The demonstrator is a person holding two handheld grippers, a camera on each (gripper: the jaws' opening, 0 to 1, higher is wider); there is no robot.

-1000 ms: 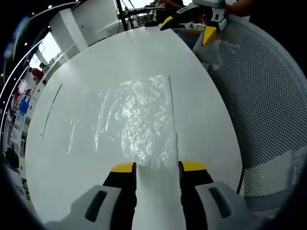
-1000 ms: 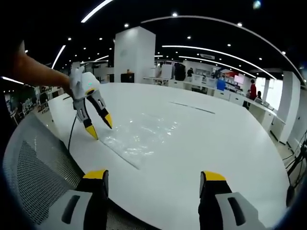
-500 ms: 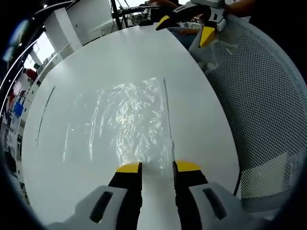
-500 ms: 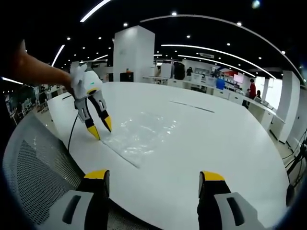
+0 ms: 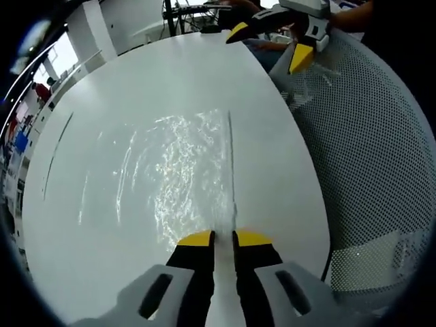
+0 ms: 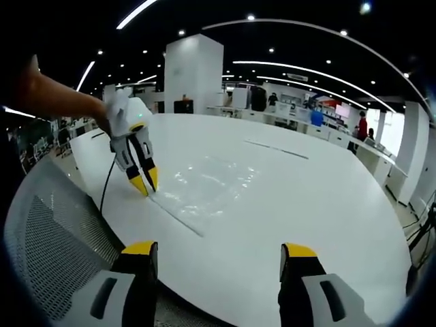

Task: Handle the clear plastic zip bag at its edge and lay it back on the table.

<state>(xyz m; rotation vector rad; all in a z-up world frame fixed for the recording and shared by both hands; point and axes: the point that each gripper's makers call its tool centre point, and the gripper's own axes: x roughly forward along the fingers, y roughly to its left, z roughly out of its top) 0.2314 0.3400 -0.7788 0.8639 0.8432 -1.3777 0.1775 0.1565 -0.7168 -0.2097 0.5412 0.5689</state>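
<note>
The clear zip bag (image 5: 184,180) lies flat on the white table (image 5: 102,252), near the table's edge by the mesh chair (image 5: 371,157). The left gripper (image 5: 224,238) has its yellow-tipped jaws drawn nearly together at the bag's near edge; whether they pinch the plastic I cannot tell. The right gripper (image 6: 216,249) hangs wide open with nothing between its jaws, well back from the bag (image 6: 204,187). No writing is readable anywhere.

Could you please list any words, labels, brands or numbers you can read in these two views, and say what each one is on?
None can be read.
Zip bag: clear, no print visible.
Left gripper and right gripper: no lettering visible.
Table: plain white.
Far background displays: too small and blurred to read.
</note>
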